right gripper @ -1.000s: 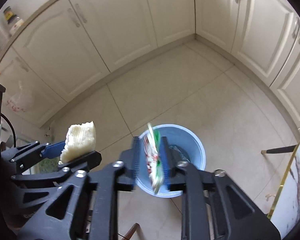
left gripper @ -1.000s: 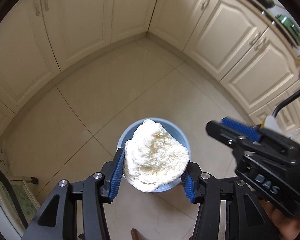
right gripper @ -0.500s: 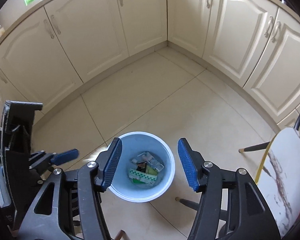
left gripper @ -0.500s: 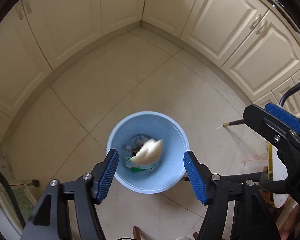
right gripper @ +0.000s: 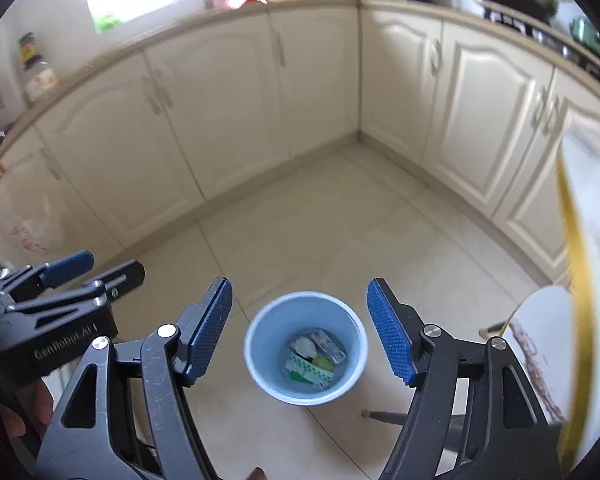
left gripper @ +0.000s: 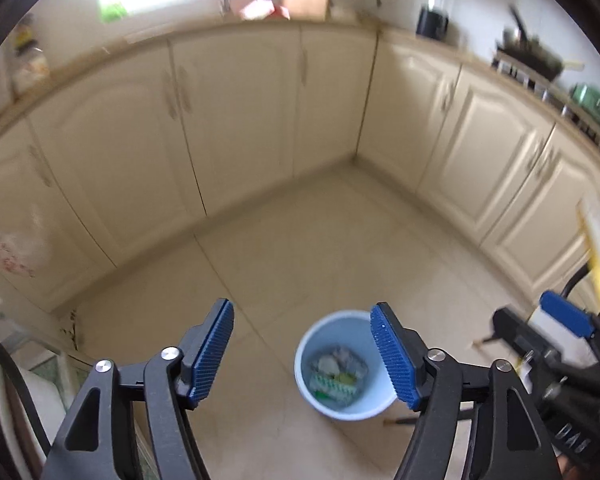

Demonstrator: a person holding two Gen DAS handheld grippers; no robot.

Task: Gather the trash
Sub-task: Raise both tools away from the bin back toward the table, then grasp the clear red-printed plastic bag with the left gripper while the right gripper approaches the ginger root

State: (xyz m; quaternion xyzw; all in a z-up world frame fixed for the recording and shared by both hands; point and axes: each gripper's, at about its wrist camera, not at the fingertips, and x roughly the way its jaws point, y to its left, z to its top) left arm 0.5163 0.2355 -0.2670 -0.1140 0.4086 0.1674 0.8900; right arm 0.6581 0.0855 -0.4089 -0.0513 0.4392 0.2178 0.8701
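Now both my claws, left claw (left gripper: 302, 354) and right claw (right gripper: 300, 330), gape empty above the bin (right gripper: 306, 344) at lower centre; drop done, I judge, next I seek more trash.

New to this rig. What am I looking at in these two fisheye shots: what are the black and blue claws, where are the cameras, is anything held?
No robot arm here: a person holds one two-finger gripper in each hand. Each gripper carries a fisheye camera that looks forward along its fingers, so the black arms with blue pads at the bottom of each picture are that gripper's own.

One picture is from the left gripper, the other from the right gripper. Each also catches the other gripper at its edge.

Both stand open and hold nothing. Below them, on the tiled kitchen floor, stands a light blue bin with wrappers and other trash in it. Cream cabinets line the walls behind.
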